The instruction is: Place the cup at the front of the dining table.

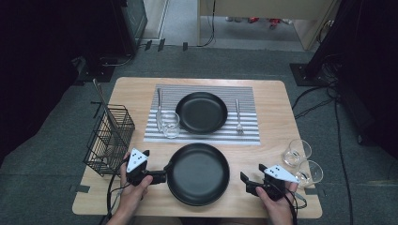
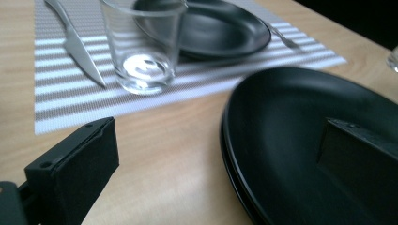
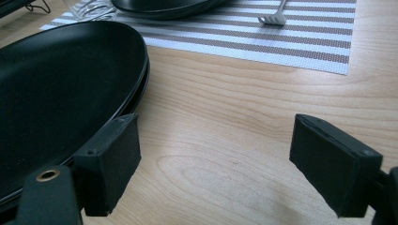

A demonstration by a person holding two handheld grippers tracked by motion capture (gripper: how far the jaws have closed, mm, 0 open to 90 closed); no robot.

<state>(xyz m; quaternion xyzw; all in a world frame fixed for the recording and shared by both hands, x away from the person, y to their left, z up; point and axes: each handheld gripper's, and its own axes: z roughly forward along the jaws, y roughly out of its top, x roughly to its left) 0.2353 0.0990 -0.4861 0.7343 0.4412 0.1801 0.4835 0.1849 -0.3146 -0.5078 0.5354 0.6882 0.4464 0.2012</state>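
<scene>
At near edge of pale wooden worktop (image 1: 270,136), stacked round black plates (image 1: 198,173) straddled at left rim by spread left gripper (image 1: 162,176), spread right gripper (image 1: 246,182) just beside, empty; risk: single-sided pinch tilting stack, top plate sliding off.

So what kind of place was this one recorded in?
Probably a lab or studio mock-up of a dining table, not a home: a small light wooden table on grey carpet, dark equipment stands with loose cables around it, and a striped placemat set with a black round plate.
</scene>
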